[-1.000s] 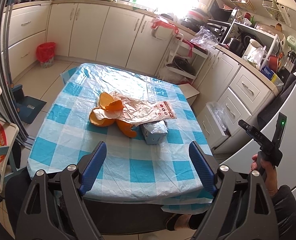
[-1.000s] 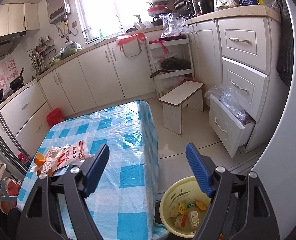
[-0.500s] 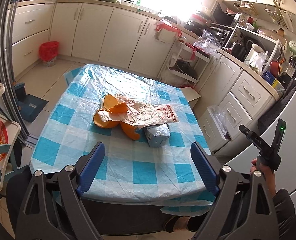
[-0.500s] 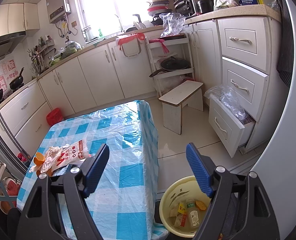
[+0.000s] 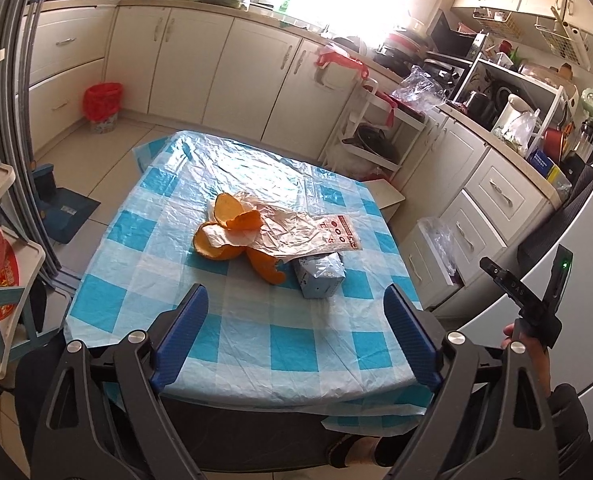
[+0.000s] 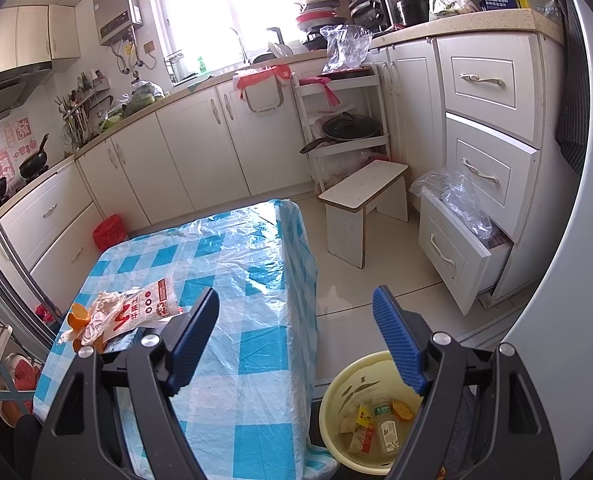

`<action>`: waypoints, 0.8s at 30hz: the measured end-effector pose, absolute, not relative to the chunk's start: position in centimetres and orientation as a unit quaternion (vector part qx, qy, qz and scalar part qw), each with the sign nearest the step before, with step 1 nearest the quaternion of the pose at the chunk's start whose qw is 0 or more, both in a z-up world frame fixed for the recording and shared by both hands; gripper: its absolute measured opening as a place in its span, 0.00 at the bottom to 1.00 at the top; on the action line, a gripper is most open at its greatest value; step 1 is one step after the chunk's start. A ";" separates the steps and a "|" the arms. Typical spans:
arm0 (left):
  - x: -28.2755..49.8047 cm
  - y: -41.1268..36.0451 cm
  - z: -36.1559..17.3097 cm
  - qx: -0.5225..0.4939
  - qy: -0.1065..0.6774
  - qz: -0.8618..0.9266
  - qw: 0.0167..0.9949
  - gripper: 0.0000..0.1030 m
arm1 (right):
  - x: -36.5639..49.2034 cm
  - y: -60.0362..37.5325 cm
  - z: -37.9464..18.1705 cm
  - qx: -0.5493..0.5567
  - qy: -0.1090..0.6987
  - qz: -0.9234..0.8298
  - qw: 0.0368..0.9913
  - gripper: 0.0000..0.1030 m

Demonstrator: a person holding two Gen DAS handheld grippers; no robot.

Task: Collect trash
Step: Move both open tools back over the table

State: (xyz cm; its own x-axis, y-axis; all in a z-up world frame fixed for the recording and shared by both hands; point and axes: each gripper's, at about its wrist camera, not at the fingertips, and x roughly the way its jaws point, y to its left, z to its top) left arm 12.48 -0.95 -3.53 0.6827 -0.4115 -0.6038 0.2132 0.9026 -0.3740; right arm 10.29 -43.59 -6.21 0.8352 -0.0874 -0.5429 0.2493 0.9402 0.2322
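Note:
Trash lies in the middle of the blue-checked table (image 5: 136, 264): orange peels (image 5: 232, 224), a crumpled white wrapper with red print (image 5: 300, 232) and a small light-blue carton (image 5: 322, 276). My left gripper (image 5: 296, 328) is open and empty above the table's near edge. My right gripper (image 6: 296, 336) is open and empty beyond the table's right side. Below it a yellow bucket (image 6: 344, 392) on the floor holds a bottle and packets. The wrapper (image 6: 136, 312) and the peels (image 6: 76, 318) show at the left in the right wrist view.
White cabinets line the walls. A low white stool (image 6: 364, 200) and an open drawer with plastic bags (image 6: 456, 232) stand right of the table. A red bin (image 5: 102, 106) is at the far left. A white rack (image 5: 0, 264) stands at the left edge.
My left gripper has drawn back and risen a little, so the table looks smaller. My right gripper has hardly moved.

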 end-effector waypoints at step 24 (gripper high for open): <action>12.7 0.2 -3.3 -0.144 0.354 -0.162 0.910 0.84 | 10.2 -43.5 -6.2 0.148 0.273 -0.089 0.947 0.74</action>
